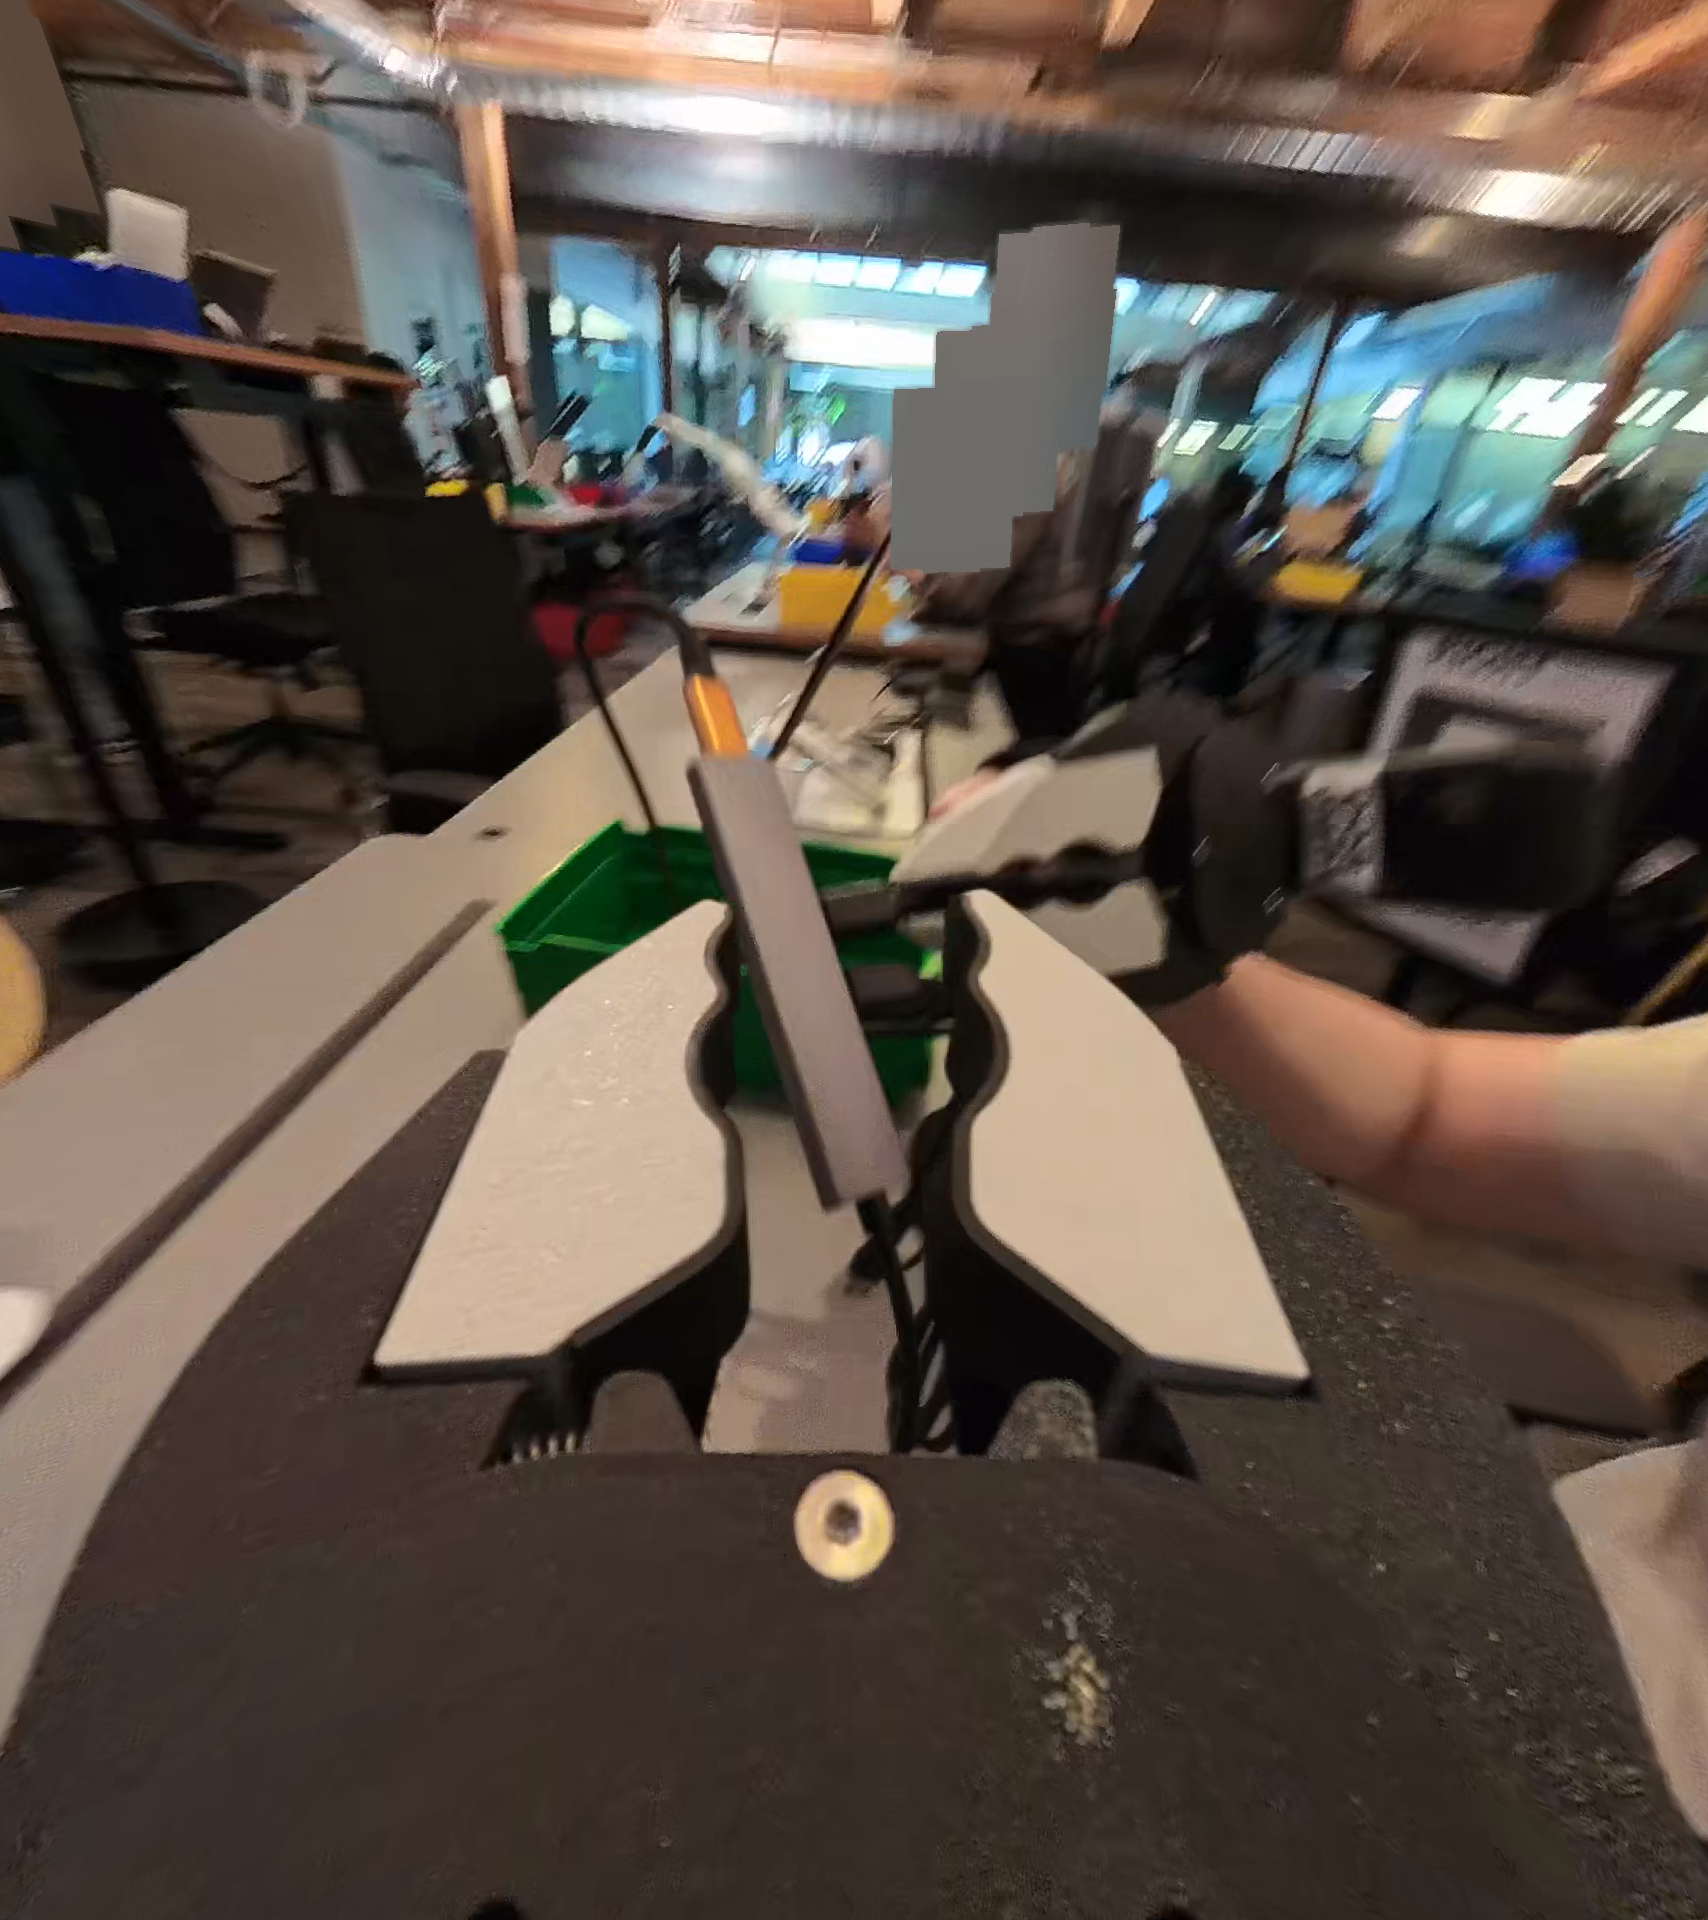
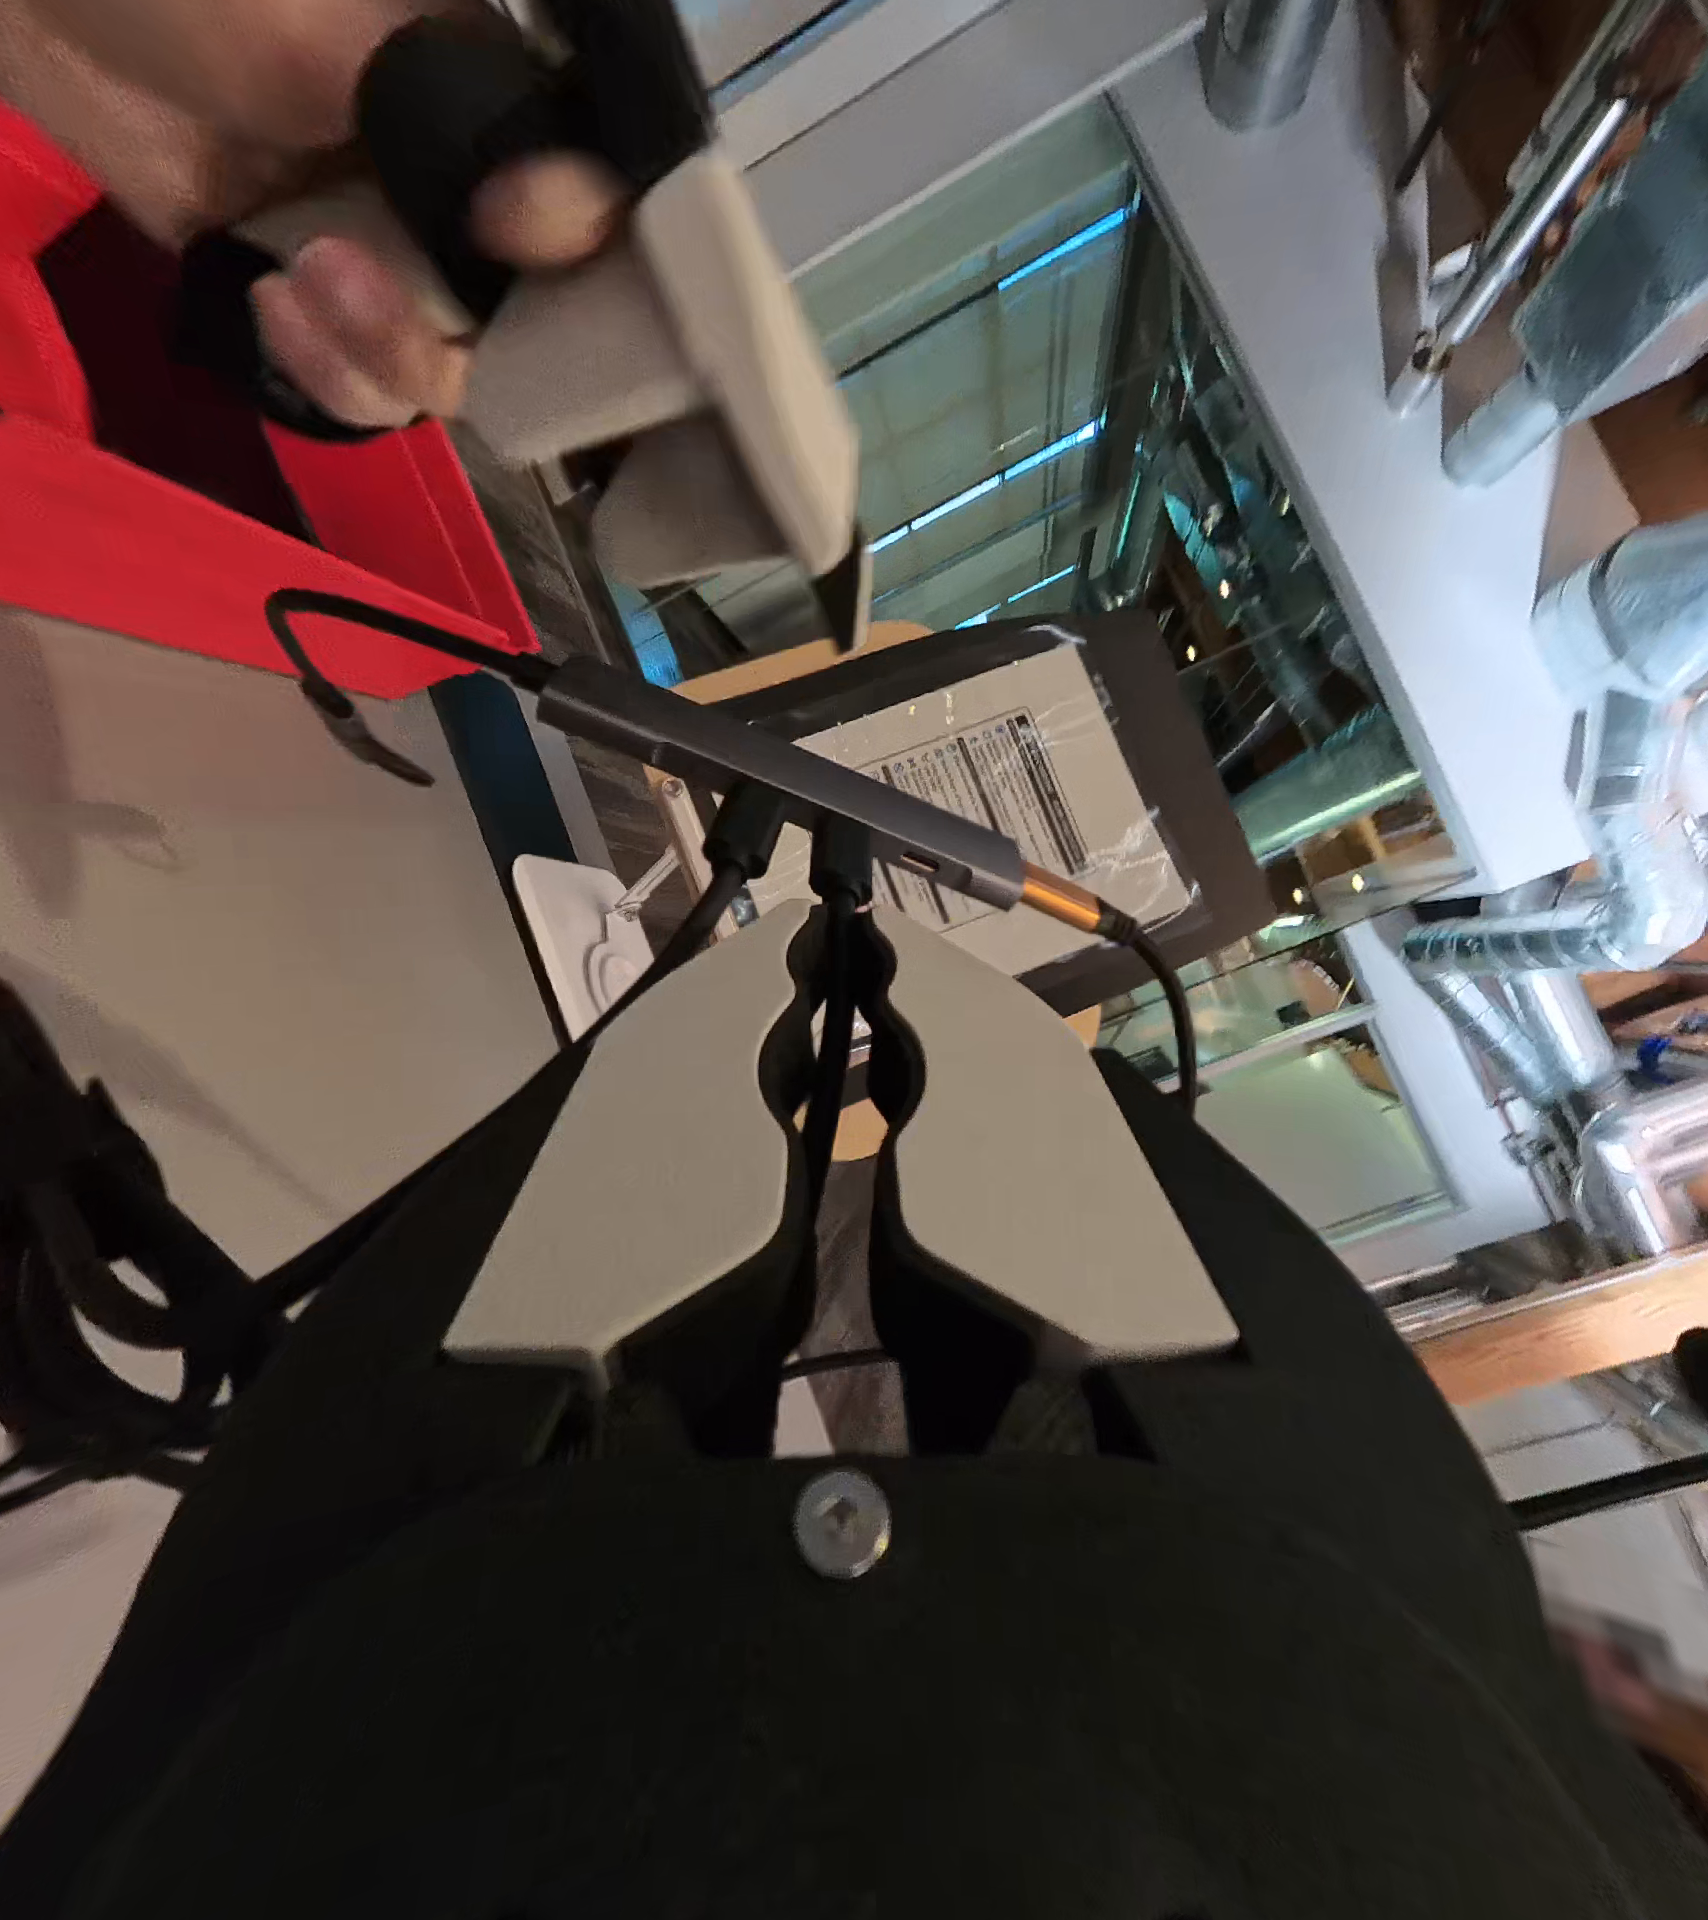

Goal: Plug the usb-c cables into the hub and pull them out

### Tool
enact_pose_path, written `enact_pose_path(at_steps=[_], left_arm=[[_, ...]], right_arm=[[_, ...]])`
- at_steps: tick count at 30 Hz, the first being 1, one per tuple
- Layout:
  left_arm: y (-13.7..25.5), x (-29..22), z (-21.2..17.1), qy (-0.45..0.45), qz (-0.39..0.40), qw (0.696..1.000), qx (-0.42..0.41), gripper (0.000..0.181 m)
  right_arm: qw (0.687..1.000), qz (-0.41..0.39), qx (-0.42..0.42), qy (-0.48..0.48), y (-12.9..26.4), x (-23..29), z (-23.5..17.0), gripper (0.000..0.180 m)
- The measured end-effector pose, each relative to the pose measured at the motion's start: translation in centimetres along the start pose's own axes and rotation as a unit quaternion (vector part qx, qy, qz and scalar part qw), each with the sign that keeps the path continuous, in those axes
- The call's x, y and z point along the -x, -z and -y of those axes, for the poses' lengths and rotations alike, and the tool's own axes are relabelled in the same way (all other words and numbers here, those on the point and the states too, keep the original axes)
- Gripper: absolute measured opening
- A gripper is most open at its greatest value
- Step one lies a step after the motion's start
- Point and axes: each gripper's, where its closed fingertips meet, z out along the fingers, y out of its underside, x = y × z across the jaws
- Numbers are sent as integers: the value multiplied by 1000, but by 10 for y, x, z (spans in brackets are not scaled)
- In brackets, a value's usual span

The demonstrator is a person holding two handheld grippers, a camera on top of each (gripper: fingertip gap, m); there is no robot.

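Observation:
The slim grey hub [image 1: 798, 987] hangs tilted above the table, between the fingers of my left gripper [image 1: 839, 925]. Those jaws stand apart, with a gap on the hub's right side. In the right wrist view the hub [image 2: 777, 774] has two black USB-C plugs in its side: one [image 2: 746, 821] at left, one [image 2: 842, 857] beside it. My right gripper [image 2: 842, 920] is shut on the cable just behind the second plug. A gold-sleeved plug [image 2: 1058, 899] sits in the hub's end. The left gripper [image 2: 834, 603] shows above the hub. The right gripper [image 1: 897, 883] comes in from the right.
A green bin [image 1: 611, 904] stands on the grey table [image 1: 206, 987] behind the hub. A red bin [image 2: 206, 520] and a bundle of black cables [image 2: 50, 1247] lie on the table [image 2: 258, 935]. Office chairs and desks stand beyond the table edge. Left tips to right tips: about 6 cm.

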Motion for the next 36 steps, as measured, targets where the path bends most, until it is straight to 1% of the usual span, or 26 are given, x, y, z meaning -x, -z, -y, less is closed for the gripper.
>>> enact_pose_path(at_steps=[2,3,5,6,8,11,14,16,17,18,22,23,26,29,36], left_arm=[[9,-2,10,44,-35,998,-36,37],[10,-1,9,56,-43,997,-36,39],[6,-5,-1,73,-66,995,-10,44],[2,-11,-8,83,-87,993,10,44],[-3,-23,-19,94,-132,986,43,31],[-7,-25,-27,101,-140,983,65,26],[-9,-35,-28,116,-175,976,66,26],[-13,-38,-33,128,-183,971,80,23],[-14,-39,-35,134,-191,969,82,21],[-15,-42,-35,142,-204,965,80,14],[-14,-50,-32,170,-246,951,74,9],[-14,-52,-32,170,-251,950,75,9],[-18,-50,-35,154,-233,957,78,9],[-19,-51,-36,159,-238,955,78,9],[-21,-47,-40,161,-226,957,87,9]], right_arm=[[999,17,-31,36,7,13,7,6],[997,21,-45,52,10,19,11,6],[994,23,-69,77,18,25,17,6],[993,18,-76,86,21,26,20,6],[991,15,-89,95,27,26,24,6],[990,1,-101,98,34,22,27,6],[989,-1,-109,103,37,21,29,6],[988,-6,-113,109,38,22,31,6],[987,-3,-114,112,38,23,32,6],[987,0,-115,113,37,24,32,6],[988,13,-130,88,39,26,33,6],[987,19,-134,82,40,27,33,6],[989,26,-121,76,40,30,27,6],[989,15,-128,73,42,31,27,6],[991,20,-119,62,39,33,22,6]])
